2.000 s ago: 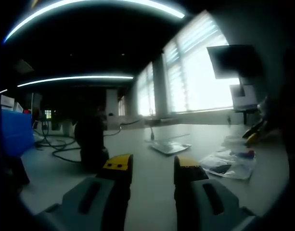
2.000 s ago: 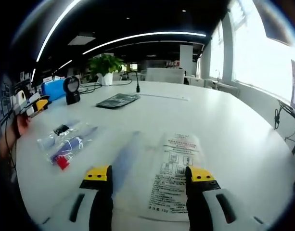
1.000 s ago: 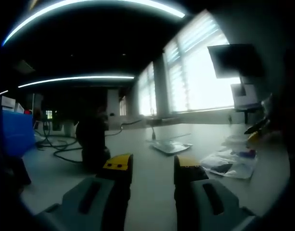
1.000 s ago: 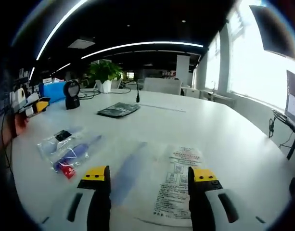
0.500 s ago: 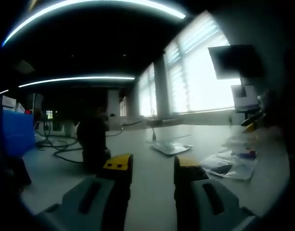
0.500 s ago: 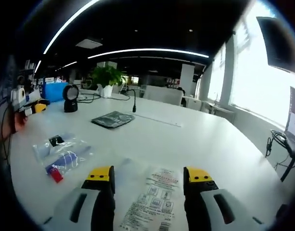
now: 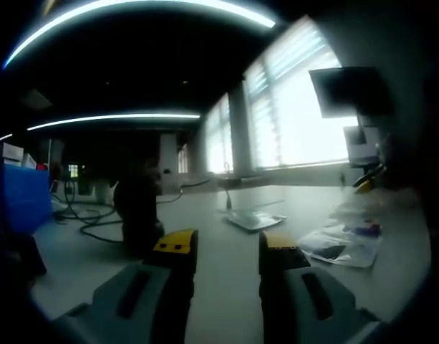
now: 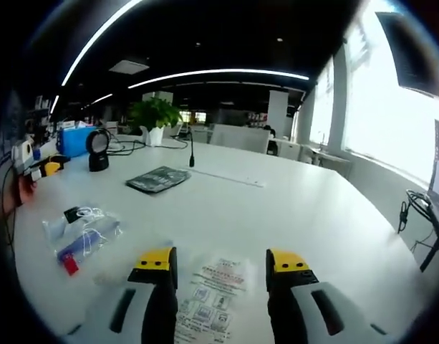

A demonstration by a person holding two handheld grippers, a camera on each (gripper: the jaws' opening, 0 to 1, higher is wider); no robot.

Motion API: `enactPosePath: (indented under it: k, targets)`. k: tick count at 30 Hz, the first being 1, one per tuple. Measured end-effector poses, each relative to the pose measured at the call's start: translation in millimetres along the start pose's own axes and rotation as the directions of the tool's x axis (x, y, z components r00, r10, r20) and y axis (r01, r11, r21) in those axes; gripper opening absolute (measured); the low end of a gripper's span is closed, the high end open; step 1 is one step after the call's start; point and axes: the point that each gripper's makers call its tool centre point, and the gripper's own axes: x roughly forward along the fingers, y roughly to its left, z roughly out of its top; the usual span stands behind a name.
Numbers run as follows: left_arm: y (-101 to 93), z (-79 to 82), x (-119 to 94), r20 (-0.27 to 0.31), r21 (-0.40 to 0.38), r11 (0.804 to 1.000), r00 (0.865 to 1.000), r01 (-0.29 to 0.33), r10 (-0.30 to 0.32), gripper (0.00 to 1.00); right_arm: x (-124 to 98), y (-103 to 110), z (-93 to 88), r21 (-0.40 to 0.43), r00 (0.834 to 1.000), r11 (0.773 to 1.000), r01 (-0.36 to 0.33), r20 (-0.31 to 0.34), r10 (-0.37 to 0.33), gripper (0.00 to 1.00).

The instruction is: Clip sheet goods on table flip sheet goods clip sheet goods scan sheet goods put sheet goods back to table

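From my left gripper view the room reads dim and murky, with a bluish cast; the ceiling light strips [image 7: 140, 8] bend into bright arcs from ten to one o'clock. The windows [image 7: 298, 107] at two o'clock are blown out to white, and the table [image 7: 226, 251] only catches a dull sheen from them. Things at three o'clock smear and soften toward the edge. My right gripper view is much brighter and sharper: daylight floods in from the window [image 8: 391, 122] at two to three o'clock, glaring white, and the tabletop [image 8: 276, 208] is evenly lit with faint shadows. Straight lines bow outward at every edge.
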Motion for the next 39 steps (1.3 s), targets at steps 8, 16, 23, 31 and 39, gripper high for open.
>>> enactPosePath:
  k: [8,16,23,31,39]
  targets:
    - [0.3,0.2,0,0.001,0.0,1.0,1.0,0.0,0.0,0.27,22,-17,-24.5,0.053,0.998,0.998,-0.027,-0.063,0.03,0.38]
    - [0.5,0.0,0,0.0,-0.002,1.0,1.0,0.0,0.0,0.27,31,-20,-32.1,0.032,0.992,0.998,-0.046,-0.113,0.05,0.35]
    - [0.3,0.6,0,0.003,0.001,1.0,1.0,0.001,-0.001,0.27,37,-25,-36.0,0.041,0.989,0.998,-0.042,-0.137,0.048,0.29]
    - [-0.2,0.3,0,0.002,0.001,1.0,1.0,0.003,-0.003,0.27,38,-12,-41.8,0.051,0.979,0.995,-0.091,-0.179,0.099,0.28]
    - [-1.4,0.8,0,0.003,0.004,1.0,1.0,0.004,-0.004,0.27,38,-14,-45.0,0.09,0.974,0.992,-0.092,-0.197,0.108,0.29]
